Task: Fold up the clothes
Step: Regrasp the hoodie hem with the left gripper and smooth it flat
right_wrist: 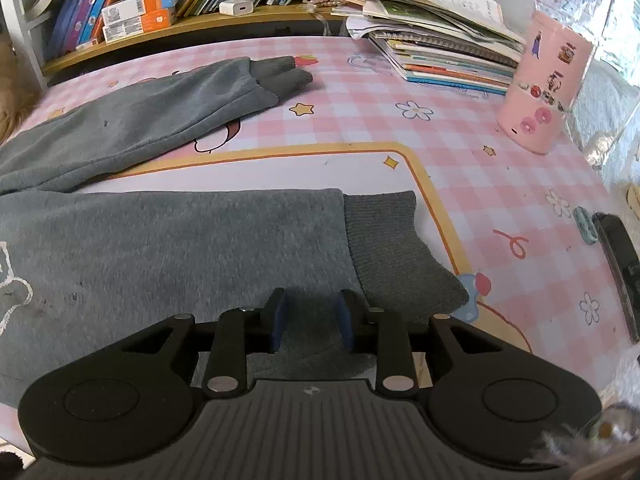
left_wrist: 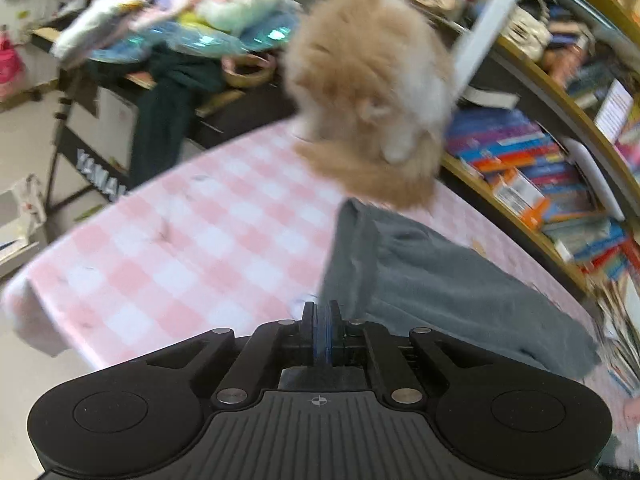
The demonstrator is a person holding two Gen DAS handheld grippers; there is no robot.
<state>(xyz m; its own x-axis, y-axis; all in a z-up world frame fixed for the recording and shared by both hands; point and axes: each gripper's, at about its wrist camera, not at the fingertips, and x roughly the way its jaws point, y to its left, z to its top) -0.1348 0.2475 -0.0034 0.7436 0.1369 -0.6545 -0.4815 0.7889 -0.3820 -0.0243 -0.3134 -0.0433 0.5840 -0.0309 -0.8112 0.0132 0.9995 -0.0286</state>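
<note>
A grey fleece garment point(right_wrist: 168, 248) lies flat on the pink checked tablecloth point(right_wrist: 480, 184), its ribbed cuff point(right_wrist: 392, 248) pointing right. A second grey part with ribbed ends point(right_wrist: 276, 76) lies farther back. My right gripper point(right_wrist: 312, 304) hovers just over the cloth beside the cuff, its blue pads apart and not pressing anything. In the left wrist view the garment point(left_wrist: 432, 280) runs off to the right, and its left edge rises up to my left gripper point(left_wrist: 322, 310), whose jaws are shut with the cloth edge meeting the tips. That view is blurred.
A fluffy ginger and white animal point(left_wrist: 368, 92) sits at the table's far edge, close to the garment. Bookshelves point(left_wrist: 532, 176) line the right side. A stack of books point(right_wrist: 444, 52) and a pink cylinder point(right_wrist: 540, 84) stand at the back right. A dark object point(right_wrist: 620, 264) lies at the right edge.
</note>
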